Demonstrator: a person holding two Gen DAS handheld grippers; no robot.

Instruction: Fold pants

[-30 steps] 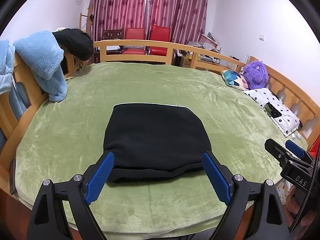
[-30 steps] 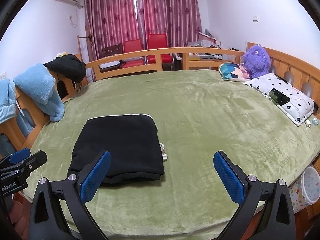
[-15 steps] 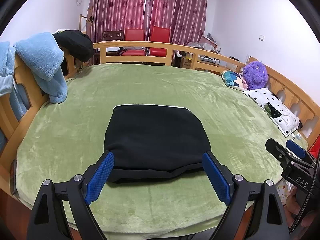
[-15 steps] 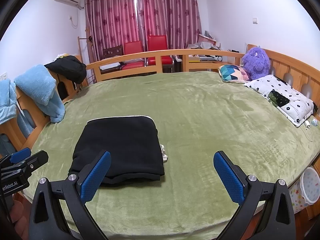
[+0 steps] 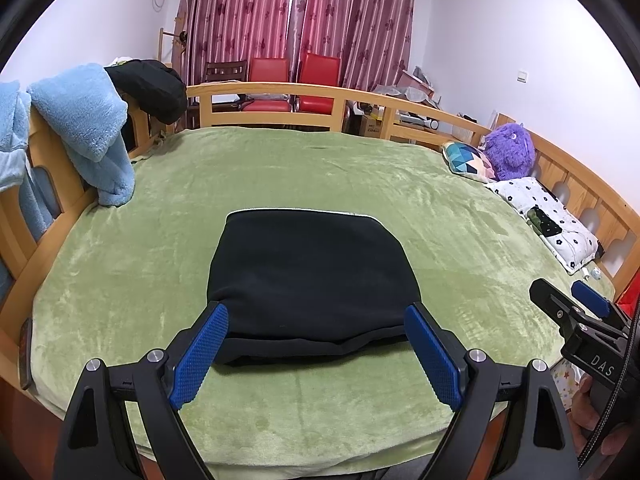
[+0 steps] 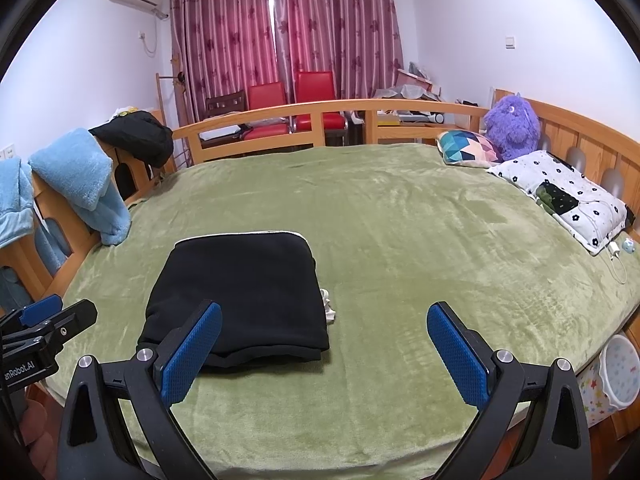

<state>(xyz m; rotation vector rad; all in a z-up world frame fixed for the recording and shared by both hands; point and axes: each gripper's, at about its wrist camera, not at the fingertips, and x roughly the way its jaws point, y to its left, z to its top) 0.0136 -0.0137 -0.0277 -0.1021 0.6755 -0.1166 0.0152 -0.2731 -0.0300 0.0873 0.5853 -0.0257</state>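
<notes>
1. The black fabric pants point(image 5: 312, 276), folded into a thick squarish bundle, lie flat on the green plush blanket point(image 5: 280, 168) that covers the wooden-railed bed, toward its near edge.
2. The left black gripper with blue textured pads point(image 5: 316, 350) is spread wide above the near folded edge of the bundle, one pad point(image 5: 198, 356) by each corner, and holds nothing.
3. The right black gripper with blue textured pads point(image 6: 324, 354) is also spread wide and empty; its left pad point(image 6: 190, 354) overlaps the bundle's near corner in its own camera (contact cannot be told), its other finger hangs over bare blanket.
4. A scrap of white cloth point(image 6: 328, 306) peeks out at the bundle's right side.
5. A light blue fleece garment point(image 5: 86, 128) drapes over the left rail, and a purple plush toy point(image 6: 514, 126) sits by the far right corner.
</notes>
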